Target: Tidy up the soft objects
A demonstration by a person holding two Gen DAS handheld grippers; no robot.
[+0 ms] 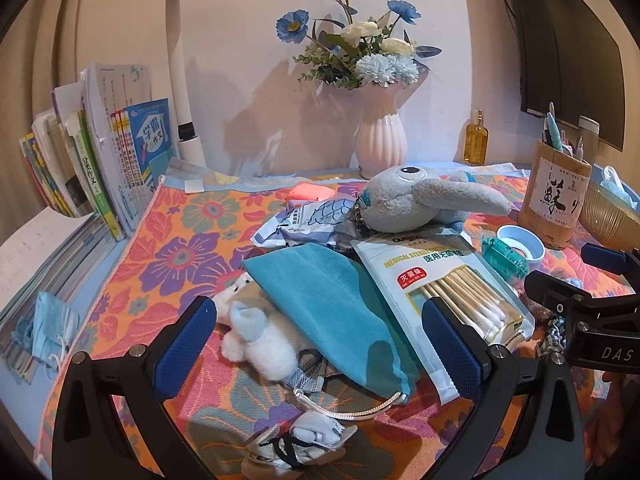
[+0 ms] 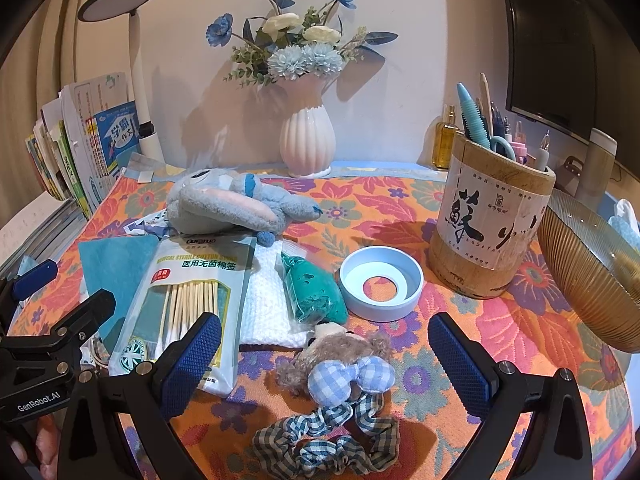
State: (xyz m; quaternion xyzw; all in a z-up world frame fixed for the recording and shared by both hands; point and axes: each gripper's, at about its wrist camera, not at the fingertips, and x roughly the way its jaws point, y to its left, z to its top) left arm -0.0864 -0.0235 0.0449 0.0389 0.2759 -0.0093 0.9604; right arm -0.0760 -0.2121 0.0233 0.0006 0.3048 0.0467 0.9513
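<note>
Your left gripper (image 1: 320, 344) was wide open, holding nothing, hovering over the near-left part of the desk; between its blue pads (image 1: 182, 346) sat the teal drawstring pouch (image 1: 332, 308) with the white plush toy (image 1: 260, 340) touching its left edge. A small grey bundle with black cord (image 1: 296, 444) lay at the near edge, just below the pouch's silver cord. Your right gripper (image 2: 324, 368) was also spread open and empty, over the near-right part. Between its fingers lay the brown plush bear with a blue gingham bow (image 2: 340, 364), and the checked scrunchie (image 2: 328, 440) was touching it on the near side. The grey rabbit plush (image 2: 236, 204) lay on its side toward the back of the floral desk cloth (image 2: 500, 328), resting partly on the cotton swab bag (image 2: 192, 296). The swab bag overlapped the pouch's right side and the white knitted cloth (image 2: 268, 308). The green item in a clear bag (image 2: 312, 292) sat on that cloth, just beside the light-blue ring (image 2: 382, 284). The bamboo pen holder (image 2: 492, 232) stood toward the back-right, the gold ribbed bowl (image 2: 592, 280) at the right edge. The vase (image 2: 306, 140) stood at the back edge, the books (image 1: 100, 152) at the back-left corner, and a blue face mask (image 1: 50, 328) on the stacked papers at the left edge.
</note>
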